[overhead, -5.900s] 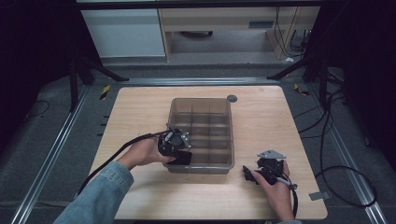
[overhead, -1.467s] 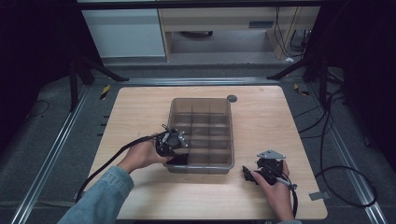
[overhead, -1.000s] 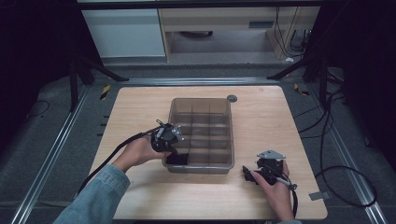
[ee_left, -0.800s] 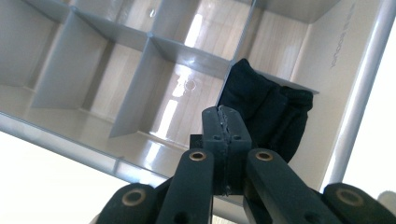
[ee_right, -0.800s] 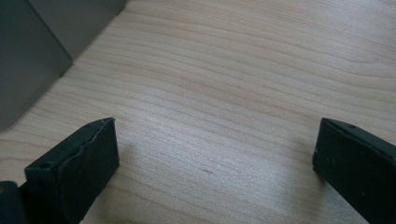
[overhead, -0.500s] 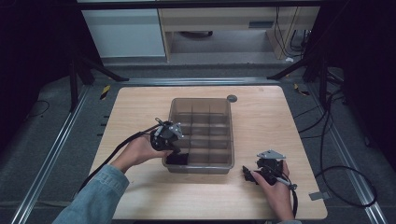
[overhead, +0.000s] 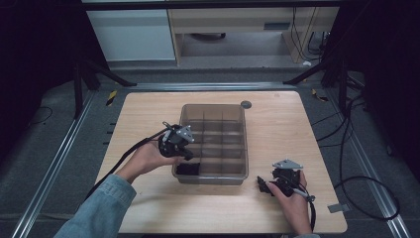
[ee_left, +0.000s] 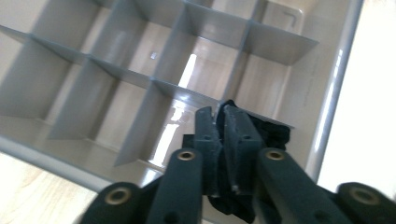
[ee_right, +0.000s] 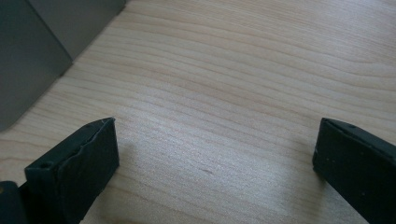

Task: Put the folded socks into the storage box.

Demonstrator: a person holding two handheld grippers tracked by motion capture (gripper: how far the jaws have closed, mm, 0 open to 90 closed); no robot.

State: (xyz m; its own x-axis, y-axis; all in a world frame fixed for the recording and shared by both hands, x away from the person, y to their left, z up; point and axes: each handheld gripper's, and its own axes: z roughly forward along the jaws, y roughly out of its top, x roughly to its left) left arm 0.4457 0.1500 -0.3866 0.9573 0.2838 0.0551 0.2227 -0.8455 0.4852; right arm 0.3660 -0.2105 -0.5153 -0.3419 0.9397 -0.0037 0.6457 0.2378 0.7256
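Note:
A grey divided bin [overhead: 245, 144] stands in the middle of the wooden table. A crumpled black cloth [overhead: 187, 168] lies in its near-left compartment. My left gripper [overhead: 184, 151] hovers over the bin's left edge, just above that compartment. In the left gripper view its jaws stand shut [ee_left: 223, 122], with the black cloth [ee_left: 273, 133] lying behind and below them inside the bin [ee_left: 336, 84]. My right gripper [overhead: 262, 187] rests low on the table to the right of the bin's near corner. Its jaws stand wide open [ee_right: 215, 158] over bare wood.
The bin's other compartments look empty. A small dark round disc [overhead: 245, 104] sits on the table by the bin's far right corner. The bin's grey corner [ee_right: 32, 51] is close to the right gripper. Cables trail from both grippers.
My left gripper has drawn back up and to the left from the near-left compartment, and the black cloth stays in it. The right gripper has not moved.

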